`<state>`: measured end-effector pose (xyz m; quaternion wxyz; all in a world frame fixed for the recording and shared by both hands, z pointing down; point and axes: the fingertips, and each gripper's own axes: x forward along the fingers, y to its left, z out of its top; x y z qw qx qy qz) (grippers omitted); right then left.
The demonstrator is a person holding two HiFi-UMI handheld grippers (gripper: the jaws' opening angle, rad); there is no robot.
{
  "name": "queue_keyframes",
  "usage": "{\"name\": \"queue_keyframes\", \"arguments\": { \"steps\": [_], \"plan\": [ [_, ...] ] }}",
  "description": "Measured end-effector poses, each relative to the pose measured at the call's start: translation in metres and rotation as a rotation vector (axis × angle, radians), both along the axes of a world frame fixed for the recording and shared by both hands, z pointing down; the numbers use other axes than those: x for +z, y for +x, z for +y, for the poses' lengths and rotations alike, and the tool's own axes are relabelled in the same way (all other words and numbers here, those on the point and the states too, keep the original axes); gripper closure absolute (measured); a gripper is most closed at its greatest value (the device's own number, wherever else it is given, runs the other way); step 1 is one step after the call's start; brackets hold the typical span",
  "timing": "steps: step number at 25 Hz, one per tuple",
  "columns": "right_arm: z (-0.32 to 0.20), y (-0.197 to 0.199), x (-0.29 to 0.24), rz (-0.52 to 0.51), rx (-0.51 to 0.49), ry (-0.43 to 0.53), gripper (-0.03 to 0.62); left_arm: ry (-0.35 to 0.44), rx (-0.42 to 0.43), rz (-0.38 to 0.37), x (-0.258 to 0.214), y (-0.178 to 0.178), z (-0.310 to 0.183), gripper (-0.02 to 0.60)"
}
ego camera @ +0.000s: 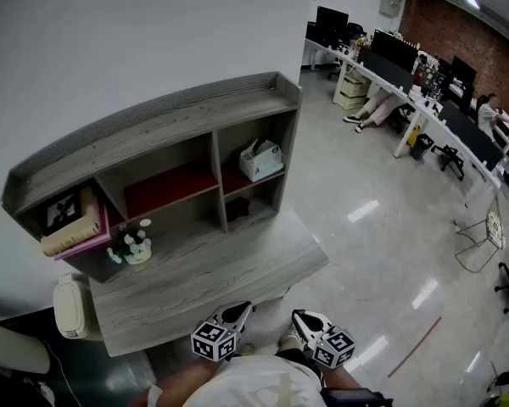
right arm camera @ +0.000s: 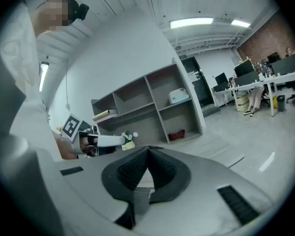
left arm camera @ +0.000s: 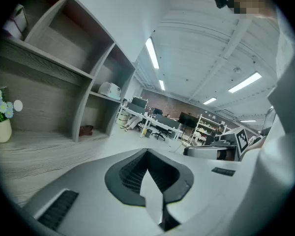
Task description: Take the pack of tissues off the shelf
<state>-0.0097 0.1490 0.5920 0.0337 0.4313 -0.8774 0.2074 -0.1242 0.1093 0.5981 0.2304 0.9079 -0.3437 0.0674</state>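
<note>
Tissue pack (ego camera: pixel 261 159) in upper-right shelf compartment (ego camera: pixel 236 139)

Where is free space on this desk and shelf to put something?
Free: desk top right of the flower pot; the red-backed middle cubby. Crowded: left cubby with books; tissue pack in the upper right cubby.

A pale, soft-sided rectangular pack of tissues (ego camera: pixel 261 159) rests in the upper right compartment of the grey wood-grain shelf (ego camera: pixel 153 122). It lies flat on the reddish board of that compartment, top upward, with a bit of white standing up from its top. In the head view it sits turned a little askew to the shelf front, near the middle of the compartment and apart from both side walls. It shows small and whitish in the left gripper view (left arm camera: pixel 109 89) and the right gripper view (right arm camera: pixel 179 95).
</note>
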Motion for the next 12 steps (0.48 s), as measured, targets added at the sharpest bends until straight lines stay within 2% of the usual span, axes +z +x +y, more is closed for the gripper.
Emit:
{"name": "queue_keyframes", "arguments": {
  "steps": [12],
  "plan": [
    [0.012, 0.001, -0.002, -0.003, 0.017, 0.005, 0.591, 0.015, -0.006, 0.009, -0.008, -0.004, 0.007, 0.568]
  ]
}}
